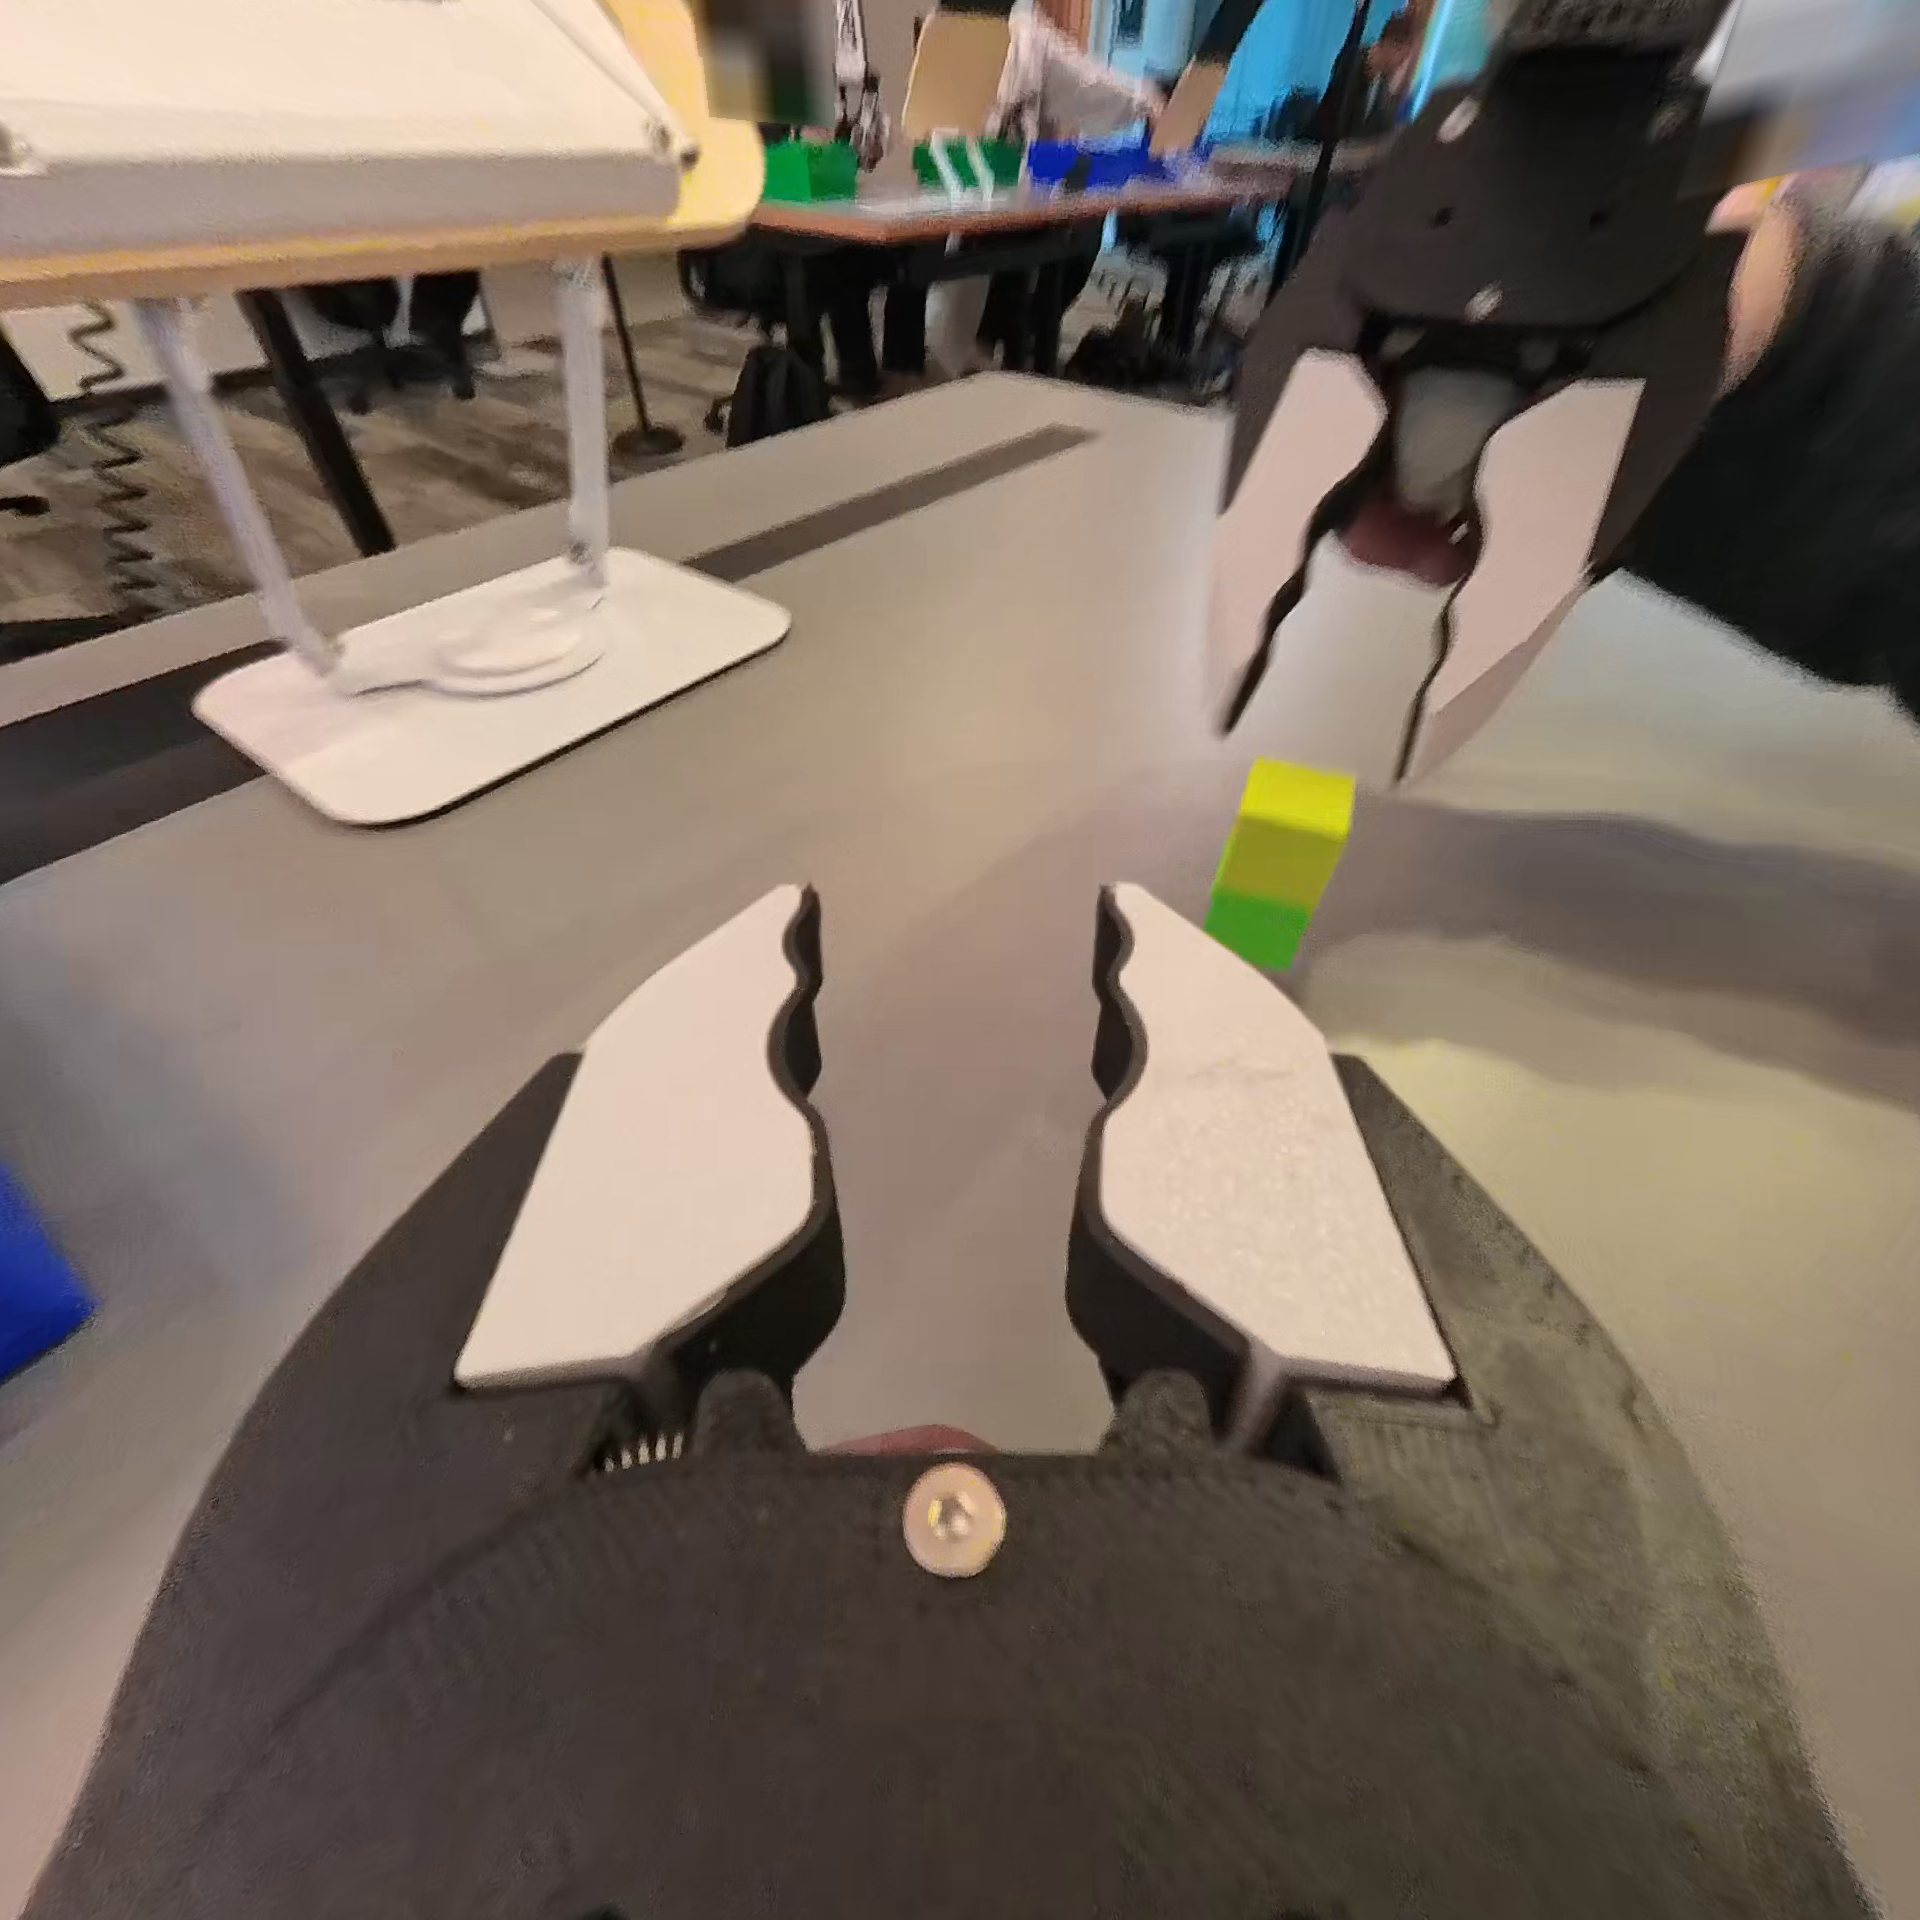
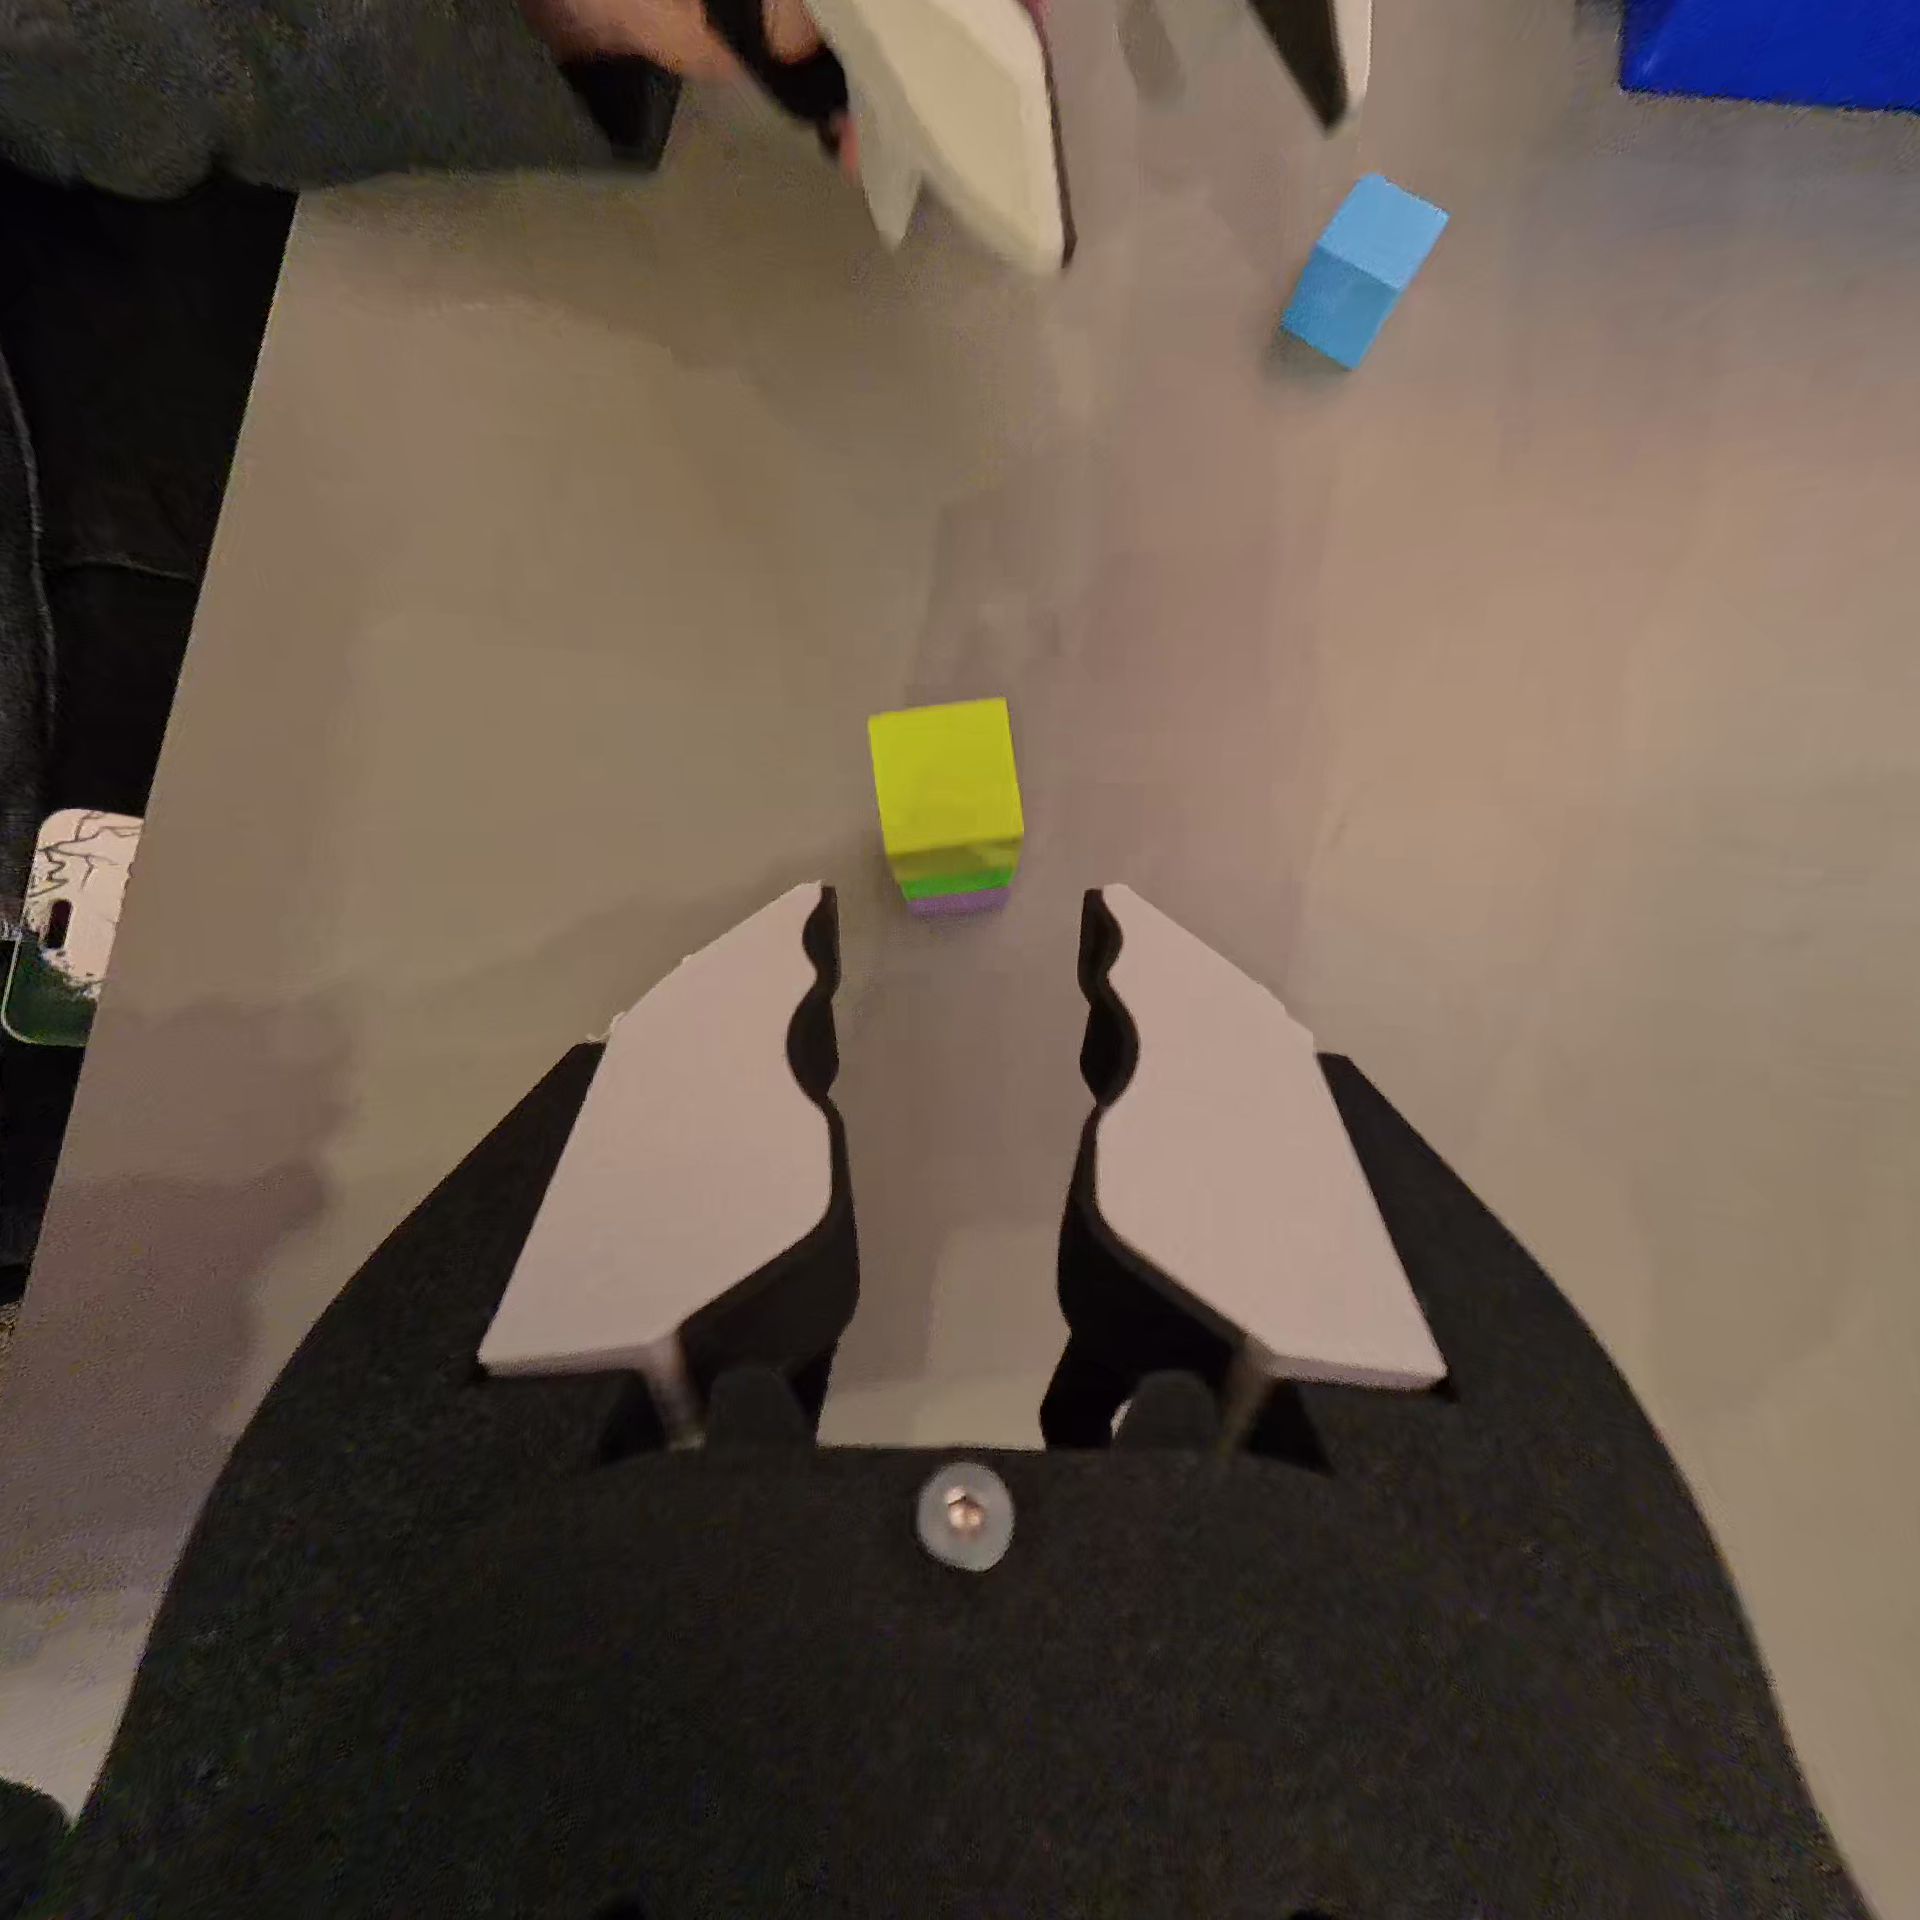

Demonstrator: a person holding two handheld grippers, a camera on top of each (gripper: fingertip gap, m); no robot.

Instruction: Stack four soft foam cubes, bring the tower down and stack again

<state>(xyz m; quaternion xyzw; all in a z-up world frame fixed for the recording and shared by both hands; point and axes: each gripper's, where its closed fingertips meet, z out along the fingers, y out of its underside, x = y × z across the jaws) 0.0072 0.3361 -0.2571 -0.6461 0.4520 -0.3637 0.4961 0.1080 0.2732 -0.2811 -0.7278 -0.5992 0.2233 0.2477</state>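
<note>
Three soft foam cubes stacked on the grey desk [image 2: 1455, 935]: yellow foam cube [image 2: 943, 774] on top, green foam cube [image 2: 956, 883] under it, purple foam cube [image 2: 961, 904] at the base; light-blue foam cube [image 2: 1361, 270] lying well apart, tilted. Right gripper [image 2: 954, 904] above the tower, jaws apart, holding nothing; left gripper [image 1: 956, 904] likewise parted and bare. Next, probably: fetch the blue one; grip gently, square to its faces; lower straight, release without nudging the tower.

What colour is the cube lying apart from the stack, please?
Light blue cube; it shows best in the right wrist view.
</note>
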